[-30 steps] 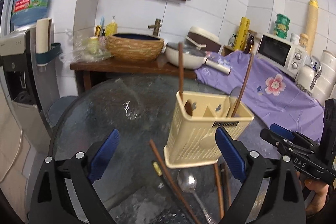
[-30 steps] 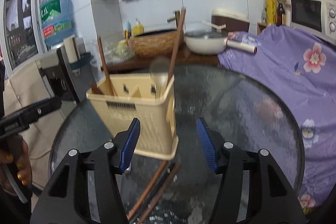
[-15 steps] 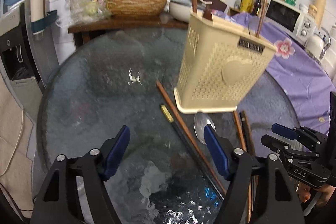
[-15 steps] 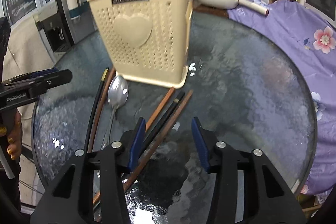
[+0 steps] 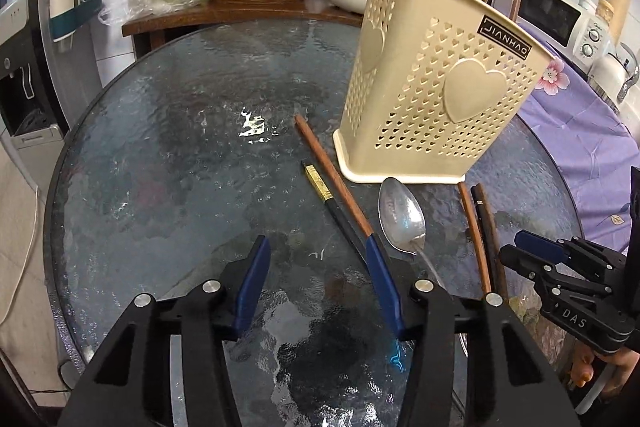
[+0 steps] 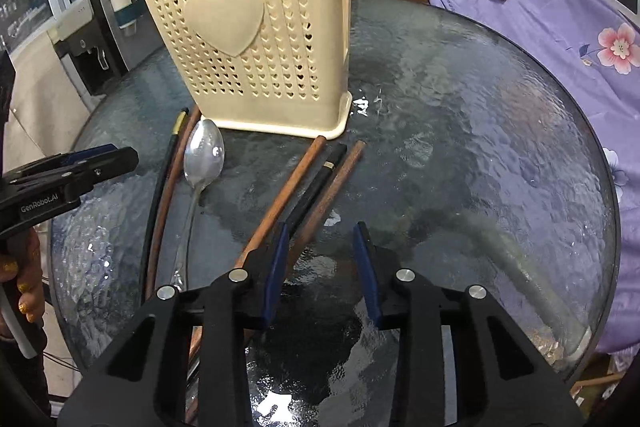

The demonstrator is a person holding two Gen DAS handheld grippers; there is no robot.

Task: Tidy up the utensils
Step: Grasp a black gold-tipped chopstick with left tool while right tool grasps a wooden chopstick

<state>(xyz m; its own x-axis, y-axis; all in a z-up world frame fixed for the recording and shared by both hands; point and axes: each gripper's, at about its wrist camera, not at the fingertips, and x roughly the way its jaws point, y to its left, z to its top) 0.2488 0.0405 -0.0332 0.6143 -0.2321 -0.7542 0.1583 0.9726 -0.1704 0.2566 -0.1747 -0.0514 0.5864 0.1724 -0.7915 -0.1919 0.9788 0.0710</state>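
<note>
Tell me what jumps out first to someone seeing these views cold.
The cream utensil holder with heart cutouts stands upright on the round glass table, chopsticks poking from its top. Before its base lie a metal spoon and loose chopsticks. The left gripper and right gripper hover above them, jaws just narrowing, empty.

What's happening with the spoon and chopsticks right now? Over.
Both grippers open, jaws just closing, empty. Spoon and chopsticks on table beside holder. Nothing blocking.

Two close, downward views, shared holder
</note>
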